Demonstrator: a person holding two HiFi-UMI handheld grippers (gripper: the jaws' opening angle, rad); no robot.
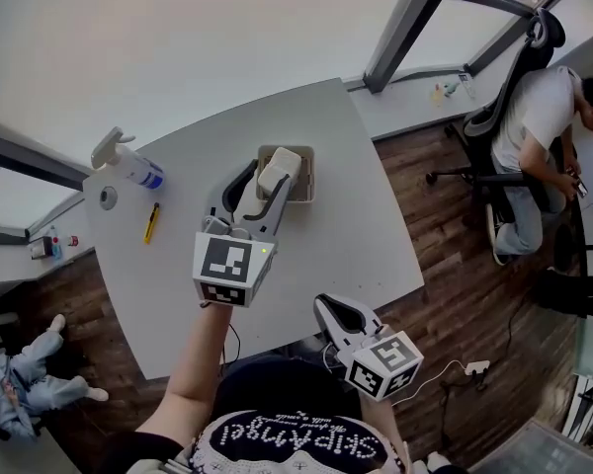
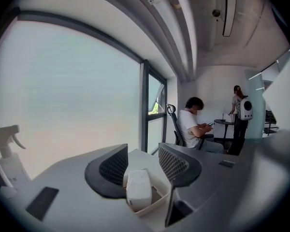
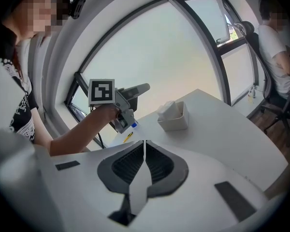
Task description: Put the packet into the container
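Packet (image 1: 278,170) inside the container (image 1: 308,182)

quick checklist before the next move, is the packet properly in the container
1. Packet in container: ok, it stands inside.
2. Packet below the rim: not ok, its top leans out above it.
3. Left hand-held gripper off the packet: ok, jaws apart, nothing between the pads.
4. Left hand-held gripper clear of the container: ok, the right gripper view shows it held above, apart.
5. Right hand-held gripper free: ok, jaws together, empty.
6. Spray bottle out of the way: ok, far across the table.
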